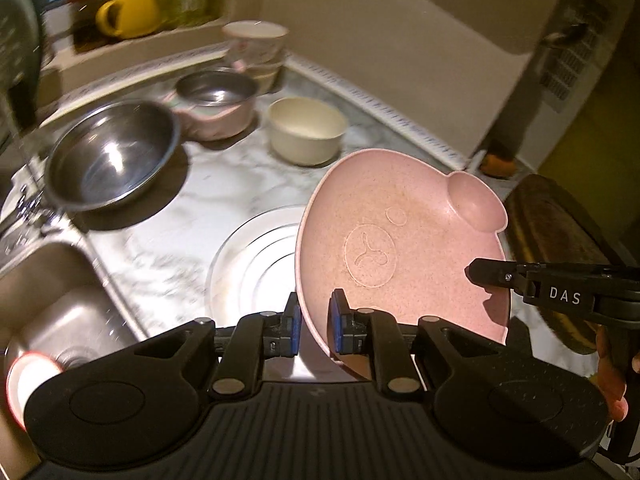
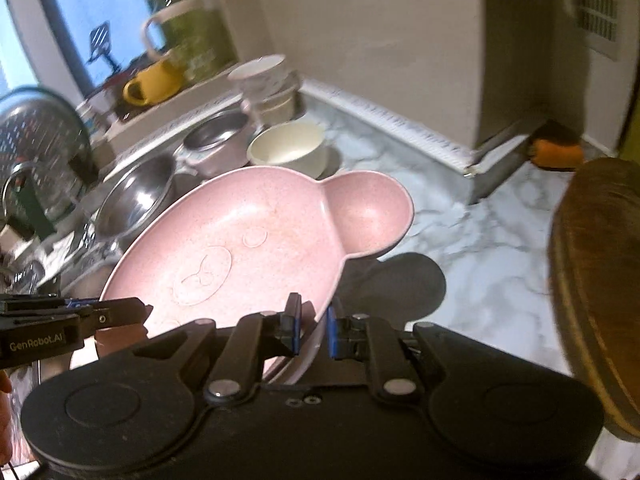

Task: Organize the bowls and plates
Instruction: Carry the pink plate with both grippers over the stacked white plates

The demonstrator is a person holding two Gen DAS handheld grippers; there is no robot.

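A pink bear-shaped plate with one round ear is held tilted above the marble counter. My left gripper is shut on its near rim. My right gripper is shut on the opposite rim of the same plate, and its finger shows at the plate's right edge in the left wrist view. A white ribbed plate lies on the counter under the pink plate. Behind stand a large steel bowl, a pink-sided steel bowl, a cream bowl and stacked white bowls.
A steel sink lies at the left with a red-rimmed dish in it. A wooden board stands at the right. A yellow mug and a green jar sit on the window ledge. An orange sponge lies by the wall.
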